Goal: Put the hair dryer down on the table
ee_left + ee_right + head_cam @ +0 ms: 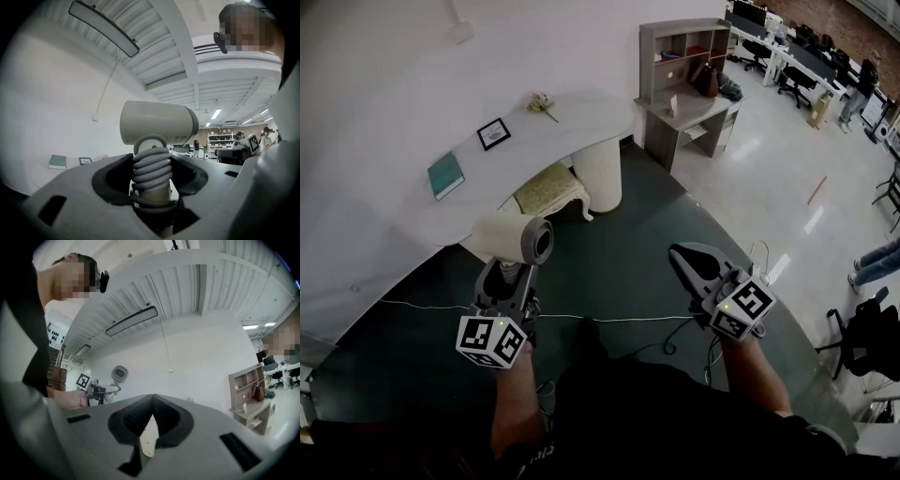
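Above the dark floor point(619, 248), the left claw point(510, 274) pinches the hair dryer point(511, 237), barrel uppermost. The right claw point(680, 253) is pressed together, empty.

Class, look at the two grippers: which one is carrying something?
The left gripper: its fingers clamp the hair dryer by its handle. The right gripper has its fingers shut together with nothing between them.

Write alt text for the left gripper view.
The left claw grips the cord-wrapped handle of a beige barrel-shaped plastic hair dryer, held upright before a white wall. Lower left, a teal book and a small black-framed picture; far right, a distant office.
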Demonstrator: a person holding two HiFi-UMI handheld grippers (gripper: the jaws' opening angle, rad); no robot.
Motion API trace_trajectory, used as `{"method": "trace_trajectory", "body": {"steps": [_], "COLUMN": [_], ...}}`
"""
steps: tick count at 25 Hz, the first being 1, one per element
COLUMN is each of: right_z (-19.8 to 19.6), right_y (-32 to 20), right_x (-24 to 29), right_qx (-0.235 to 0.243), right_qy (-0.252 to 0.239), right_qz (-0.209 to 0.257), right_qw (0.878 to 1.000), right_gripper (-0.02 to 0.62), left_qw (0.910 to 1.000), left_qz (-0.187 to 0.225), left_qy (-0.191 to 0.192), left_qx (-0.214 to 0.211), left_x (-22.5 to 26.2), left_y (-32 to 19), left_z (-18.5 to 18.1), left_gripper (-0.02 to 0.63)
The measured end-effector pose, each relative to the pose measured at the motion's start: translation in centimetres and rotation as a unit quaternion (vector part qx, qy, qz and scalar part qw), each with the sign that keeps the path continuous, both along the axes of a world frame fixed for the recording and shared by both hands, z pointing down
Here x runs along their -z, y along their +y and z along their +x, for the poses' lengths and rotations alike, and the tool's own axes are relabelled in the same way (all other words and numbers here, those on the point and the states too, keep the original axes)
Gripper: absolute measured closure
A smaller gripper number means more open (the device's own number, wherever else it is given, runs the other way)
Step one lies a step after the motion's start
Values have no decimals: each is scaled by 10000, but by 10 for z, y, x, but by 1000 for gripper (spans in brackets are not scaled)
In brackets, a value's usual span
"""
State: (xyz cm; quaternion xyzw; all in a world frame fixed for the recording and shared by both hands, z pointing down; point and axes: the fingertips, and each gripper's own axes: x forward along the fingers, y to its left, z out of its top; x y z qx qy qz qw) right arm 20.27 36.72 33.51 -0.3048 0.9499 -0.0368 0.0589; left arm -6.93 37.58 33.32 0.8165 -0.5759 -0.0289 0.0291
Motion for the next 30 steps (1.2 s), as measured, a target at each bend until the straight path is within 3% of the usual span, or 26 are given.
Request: {"method": "trace_trajectory", "body": {"steps": [8, 19, 30], "right_z": [-3, -13, -97], "right_y": [-24, -87, -192], "right_x": [-8, -24, -22], "right_qx": [5, -301, -243], "right_qy": [175, 321, 457], "right_qz": [-118, -291, -401], "right_qw": [9998, 9986, 9979], "right_gripper": [589, 589, 589], "left_qw": [9999, 9991, 9985], "left_qz": [-113, -167, -231], "left_qy": [85, 129, 26], "left_qx": [-47, -379, -489], "left_x": [-12, -26, -35], "left_y": [-29, -110, -219], "left_z": [-4, -15, -85], "left_gripper": [376, 376, 376]}}
